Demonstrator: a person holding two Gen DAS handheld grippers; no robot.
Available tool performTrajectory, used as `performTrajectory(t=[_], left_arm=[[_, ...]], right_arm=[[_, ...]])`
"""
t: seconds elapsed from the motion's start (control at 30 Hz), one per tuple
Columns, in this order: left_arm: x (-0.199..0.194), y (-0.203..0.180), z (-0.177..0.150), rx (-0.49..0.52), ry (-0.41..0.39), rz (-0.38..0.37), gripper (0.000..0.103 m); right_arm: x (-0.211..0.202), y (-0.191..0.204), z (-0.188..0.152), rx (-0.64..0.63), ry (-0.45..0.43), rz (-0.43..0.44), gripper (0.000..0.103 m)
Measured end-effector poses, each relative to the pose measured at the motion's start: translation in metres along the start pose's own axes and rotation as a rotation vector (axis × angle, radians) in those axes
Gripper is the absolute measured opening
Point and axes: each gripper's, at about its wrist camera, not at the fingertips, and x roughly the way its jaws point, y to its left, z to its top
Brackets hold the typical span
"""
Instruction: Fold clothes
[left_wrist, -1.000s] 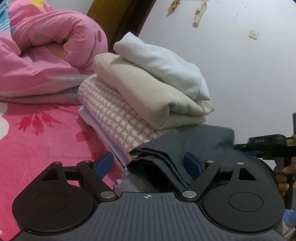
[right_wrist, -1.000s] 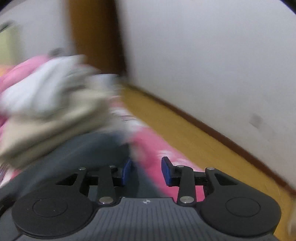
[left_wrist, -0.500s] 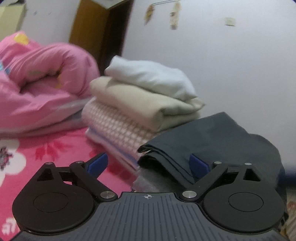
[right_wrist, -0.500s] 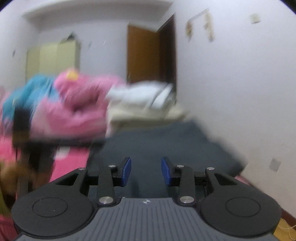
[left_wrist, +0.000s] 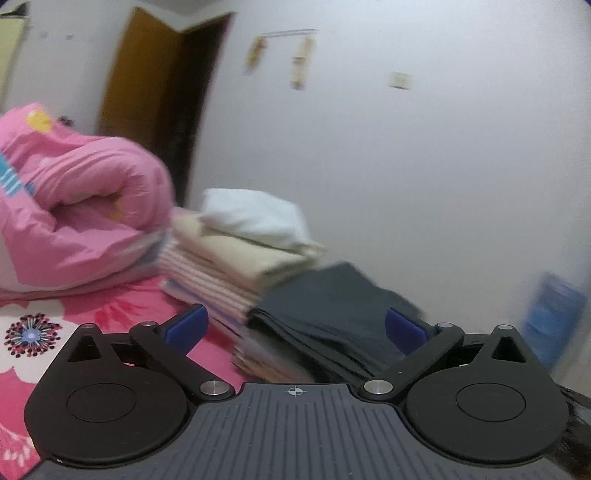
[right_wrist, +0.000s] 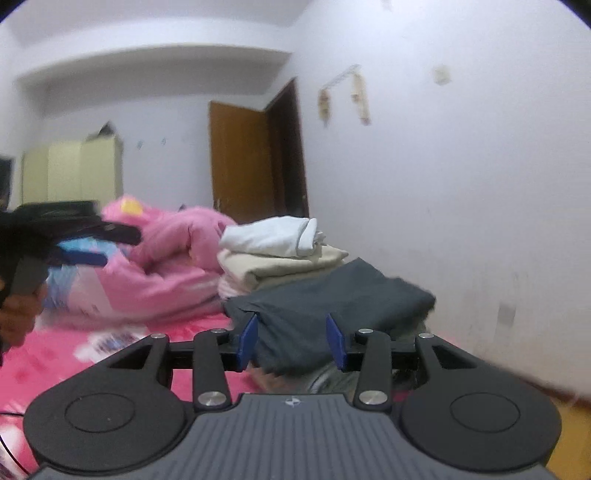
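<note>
A folded dark grey garment (left_wrist: 332, 306) (right_wrist: 332, 299) lies on a low pile at the bed's edge by the wall. Behind it stands a stack with a white piece (left_wrist: 255, 218) (right_wrist: 273, 236) on a beige one (left_wrist: 240, 251) (right_wrist: 280, 262) and a pink checked one (left_wrist: 207, 277). My left gripper (left_wrist: 295, 325) hangs back from the grey garment, its jaws opening wide with nothing between the pads. My right gripper (right_wrist: 292, 339) also faces the garment from a short way off, jaws opening, nothing pinched. The left gripper (right_wrist: 74, 236) shows at the right wrist view's left edge, held by a hand (right_wrist: 14, 314).
A rolled pink quilt (left_wrist: 74, 206) (right_wrist: 173, 251) lies left of the stack on the pink floral sheet (left_wrist: 37, 332). A white wall runs along the right. A brown door (right_wrist: 251, 158) and a pale cupboard (right_wrist: 74, 170) stand behind. A blurred blue object (left_wrist: 554, 314) is at the far right.
The left gripper let go of the dark grey garment, rose and drew back while spreading wider. The right gripper swung round to face the stack, and its fingers parted a little.
</note>
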Motion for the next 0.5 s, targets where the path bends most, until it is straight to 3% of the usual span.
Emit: performTrajectory(t=[0.03,0.1,0.17,0.23,0.33,0.5], left_arm=[[-0.014,-0.005,-0.002,0.008,0.003,-0.017,0.103],[-0.039,-0.013,-0.011,0.010,0.011,-0.018,0.103],[-0.056,-0.019,-0.029,0.012,0.037,0.022,0.103],[-0.072,-0.026,-0.047,0.014,0.063,0.063,0.103],[-0.093,-0.036,-0.075,0.025,0.111,0.149,0.103],[-0.126,-0.053,-0.109,0.012,0.150,0.170,0.103]], right_arm=[[-0.011,0.001,0.002,0.020,0.002,-0.005,0.062],[-0.033,0.003,0.006,0.061,0.005,-0.016,0.080],[-0.049,0.015,0.004,0.071,0.010,-0.036,0.081],[-0.072,0.029,0.000,0.078,0.028,-0.060,0.093],[-0.094,0.049,-0.008,0.099,0.056,-0.095,0.099],[-0.131,0.076,-0.023,0.081,0.103,-0.163,0.103]])
